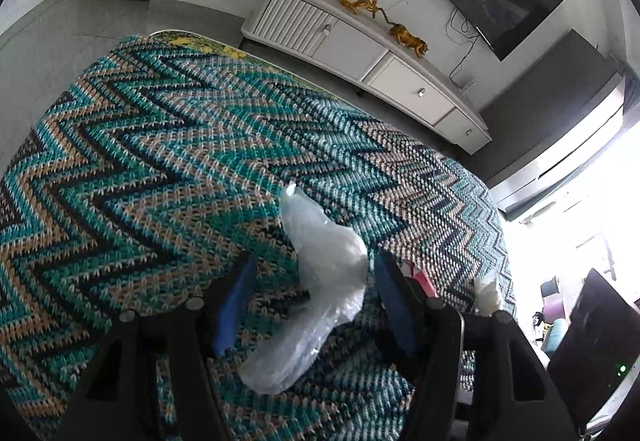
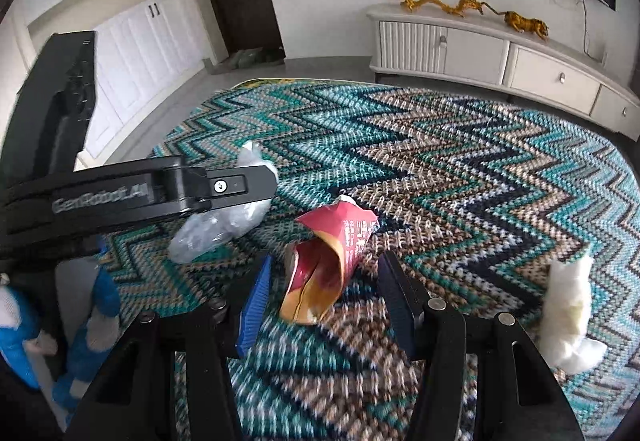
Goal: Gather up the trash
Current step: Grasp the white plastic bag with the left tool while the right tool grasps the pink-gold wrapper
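Note:
A crumpled clear plastic bag (image 1: 320, 281) lies on the zigzag-patterned table cover (image 1: 160, 161). My left gripper (image 1: 316, 269) is open, with the bag between its blue-padded fingers. The bag also shows in the right wrist view (image 2: 224, 225), partly under the left gripper's black body (image 2: 160, 193). A red snack wrapper (image 2: 328, 261) lies crumpled between the open fingers of my right gripper (image 2: 324, 273). A white crumpled tissue (image 2: 568, 313) lies to the right of it; it also shows in the left wrist view (image 1: 488, 289).
A white low cabinet (image 2: 500, 57) with golden dragon and tiger figures (image 2: 460, 7) stands beyond the table. A dark TV (image 1: 500, 1) hangs above it. Blue-and-white gloved hand (image 2: 96, 305) at lower left. White cupboards (image 2: 132, 41) and a dark door stand at the far left.

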Demonstrator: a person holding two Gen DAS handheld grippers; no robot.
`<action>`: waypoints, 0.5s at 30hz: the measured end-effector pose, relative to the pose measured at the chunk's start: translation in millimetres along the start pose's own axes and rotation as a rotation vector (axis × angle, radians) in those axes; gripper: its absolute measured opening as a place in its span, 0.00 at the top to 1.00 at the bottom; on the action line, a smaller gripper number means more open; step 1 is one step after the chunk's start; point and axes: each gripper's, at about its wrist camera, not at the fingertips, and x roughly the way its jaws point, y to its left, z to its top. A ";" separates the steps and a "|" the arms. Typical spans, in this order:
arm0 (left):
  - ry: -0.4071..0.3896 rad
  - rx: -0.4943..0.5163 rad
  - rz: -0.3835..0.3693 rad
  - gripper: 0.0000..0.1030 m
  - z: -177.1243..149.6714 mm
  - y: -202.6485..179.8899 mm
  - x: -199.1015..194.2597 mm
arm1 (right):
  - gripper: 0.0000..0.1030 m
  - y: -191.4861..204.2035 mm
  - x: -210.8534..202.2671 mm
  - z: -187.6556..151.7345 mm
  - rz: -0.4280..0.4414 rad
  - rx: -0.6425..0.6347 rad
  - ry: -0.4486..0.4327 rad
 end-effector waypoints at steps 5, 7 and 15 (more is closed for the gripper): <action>-0.012 0.024 0.029 0.63 -1.2 -1.8 1.0 | 0.66 -7.5 -7.6 -4.0 0.031 0.016 -0.018; -0.006 0.039 0.035 0.71 -1.0 -8.0 5.9 | 0.67 -12.2 -16.3 -9.3 0.044 0.025 -0.018; 0.040 0.133 0.004 0.71 -23.7 -53.4 11.3 | 0.67 -41.6 -79.0 -44.9 0.071 0.086 -0.077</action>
